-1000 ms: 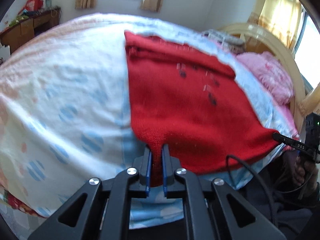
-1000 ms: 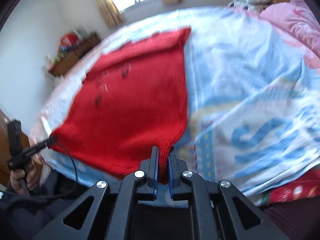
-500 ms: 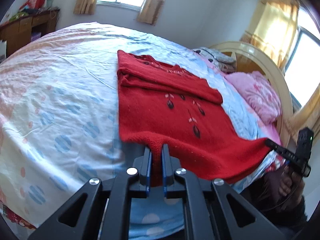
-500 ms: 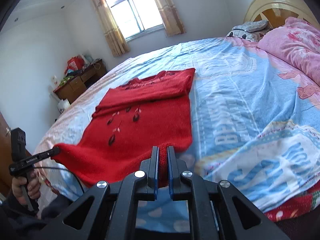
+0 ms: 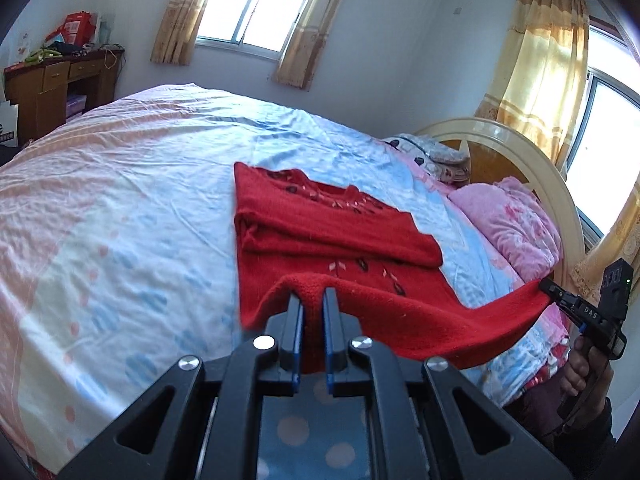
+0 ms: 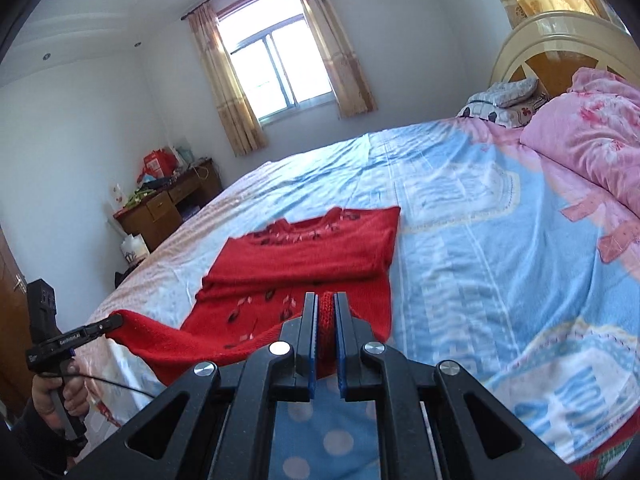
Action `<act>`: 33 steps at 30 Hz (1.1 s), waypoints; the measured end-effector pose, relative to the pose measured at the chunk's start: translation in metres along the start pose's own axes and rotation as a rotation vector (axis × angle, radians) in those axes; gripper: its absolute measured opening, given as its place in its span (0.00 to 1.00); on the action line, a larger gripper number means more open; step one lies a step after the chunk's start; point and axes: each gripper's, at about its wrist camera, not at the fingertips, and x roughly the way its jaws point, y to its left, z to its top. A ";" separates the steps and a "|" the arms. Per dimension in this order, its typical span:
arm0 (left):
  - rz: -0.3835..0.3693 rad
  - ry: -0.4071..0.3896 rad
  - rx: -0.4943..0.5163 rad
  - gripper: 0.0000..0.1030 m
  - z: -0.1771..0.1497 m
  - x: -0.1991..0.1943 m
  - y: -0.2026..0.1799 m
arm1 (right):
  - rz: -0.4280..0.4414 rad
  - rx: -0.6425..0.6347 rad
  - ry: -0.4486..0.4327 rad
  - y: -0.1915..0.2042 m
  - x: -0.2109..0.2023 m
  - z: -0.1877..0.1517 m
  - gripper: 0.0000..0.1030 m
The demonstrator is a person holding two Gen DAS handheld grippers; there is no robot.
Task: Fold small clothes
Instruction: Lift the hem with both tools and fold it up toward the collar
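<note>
A red knit sweater [image 5: 320, 228] with small leaf embroidery lies on the bed, its sleeves folded across the chest. My left gripper [image 5: 312, 300] is shut on one corner of the sweater's hem, lifted off the sheet. The other hem corner is pinched in my right gripper [image 6: 326, 304], which also shows at the far right of the left wrist view as the right gripper [image 5: 550, 288]. The hem hangs stretched between the two, above the bed's near edge. In the right wrist view the sweater [image 6: 312, 252] spreads ahead, and the left gripper [image 6: 116, 321] shows at the left.
The bed [image 5: 120, 200] has a pale blue and peach patterned sheet. A pink quilt [image 6: 592, 140] and pillows lie by the cream headboard [image 5: 520, 152]. A wooden desk [image 5: 60, 80] with clutter stands by the far wall. A hand [image 6: 52, 392] holds the left gripper's handle.
Both grippers have risen with the hem, lifting the sweater's lower edge off the bed. The views have tilted up, so the windows and walls now show.
</note>
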 end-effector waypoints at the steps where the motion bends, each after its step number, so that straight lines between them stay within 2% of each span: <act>1: -0.004 -0.005 -0.006 0.09 0.004 0.003 0.001 | -0.001 0.004 -0.005 -0.001 0.005 0.003 0.06; 12: -0.018 -0.045 -0.052 0.09 0.047 0.037 0.009 | -0.014 0.015 -0.025 -0.016 0.053 0.047 0.06; 21: -0.007 -0.046 -0.075 0.09 0.067 0.060 0.018 | -0.024 0.012 -0.023 -0.018 0.092 0.072 0.06; 33: 0.016 -0.065 -0.038 0.09 0.115 0.094 0.019 | -0.056 -0.015 -0.029 -0.017 0.139 0.118 0.06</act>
